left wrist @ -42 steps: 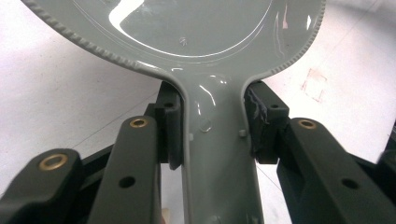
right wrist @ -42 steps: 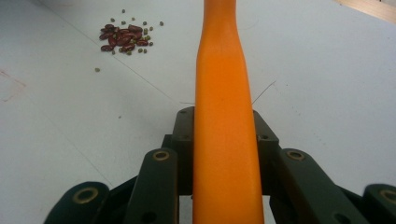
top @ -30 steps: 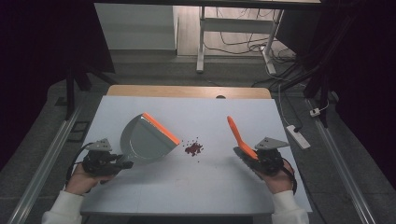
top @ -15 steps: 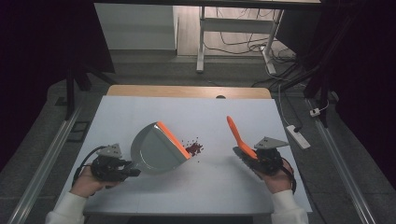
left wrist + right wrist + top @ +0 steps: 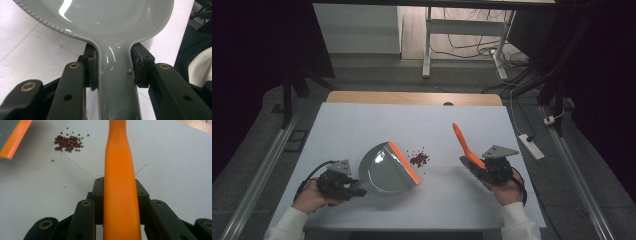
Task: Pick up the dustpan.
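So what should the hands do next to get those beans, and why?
Probably swing the orange brush in the right gripper over to the far side of the red beans. The grey dustpan, clamped in the left gripper, already has its orange lip right beside the pile, while the brush is off to the side, not touching them.

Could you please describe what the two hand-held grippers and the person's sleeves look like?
The left hand-held gripper and the right hand-held gripper are black, each topped by a grey triangular plate and trailing a black cable. Brass-coloured pins dot the jaw links. Both sleeves are white.
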Demonstrator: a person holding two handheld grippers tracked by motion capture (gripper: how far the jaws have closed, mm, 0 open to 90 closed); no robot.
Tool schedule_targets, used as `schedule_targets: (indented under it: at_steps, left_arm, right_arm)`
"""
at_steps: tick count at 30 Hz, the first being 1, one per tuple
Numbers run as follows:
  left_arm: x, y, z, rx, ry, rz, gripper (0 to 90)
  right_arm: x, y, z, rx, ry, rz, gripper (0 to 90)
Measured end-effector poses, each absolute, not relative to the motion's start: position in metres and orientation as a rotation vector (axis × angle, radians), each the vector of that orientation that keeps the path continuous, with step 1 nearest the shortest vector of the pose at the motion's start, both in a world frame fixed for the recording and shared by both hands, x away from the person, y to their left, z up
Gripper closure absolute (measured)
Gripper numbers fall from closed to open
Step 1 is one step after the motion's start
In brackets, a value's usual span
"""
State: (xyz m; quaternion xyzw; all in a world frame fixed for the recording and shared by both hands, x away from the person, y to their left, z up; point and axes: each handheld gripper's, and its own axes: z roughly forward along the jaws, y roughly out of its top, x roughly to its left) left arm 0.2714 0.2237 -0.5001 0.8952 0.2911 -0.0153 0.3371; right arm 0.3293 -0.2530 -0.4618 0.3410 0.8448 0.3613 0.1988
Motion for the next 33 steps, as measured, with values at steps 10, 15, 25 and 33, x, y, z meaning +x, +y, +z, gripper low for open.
schedule_targets:
  at_steps: [10, 15, 25, 33]
  left_arm:
    - [0.274, 0.214, -0.507, 2.354, 0.777, -0.101, 61.2]
    - [0.276, 0.211, -0.508, 2.349, 0.795, -0.128, 61.2]
    - [0.279, 0.211, -0.509, 2.342, 0.845, -0.153, 61.2]
    - [0.283, 0.205, -0.513, 2.359, 0.876, -0.17, 61.2]
  right_arm:
    - [0.339, -0.236, -0.46, 0.91, 2.371, 1.011, 70.3]
    - [0.349, -0.225, -0.459, 0.886, 2.371, 1.017, 70.3]
    - [0.376, -0.2, -0.46, 0.909, 2.351, 1.084, 70.4]
    - [0.397, -0.177, -0.461, 0.893, 2.361, 1.116, 70.4]
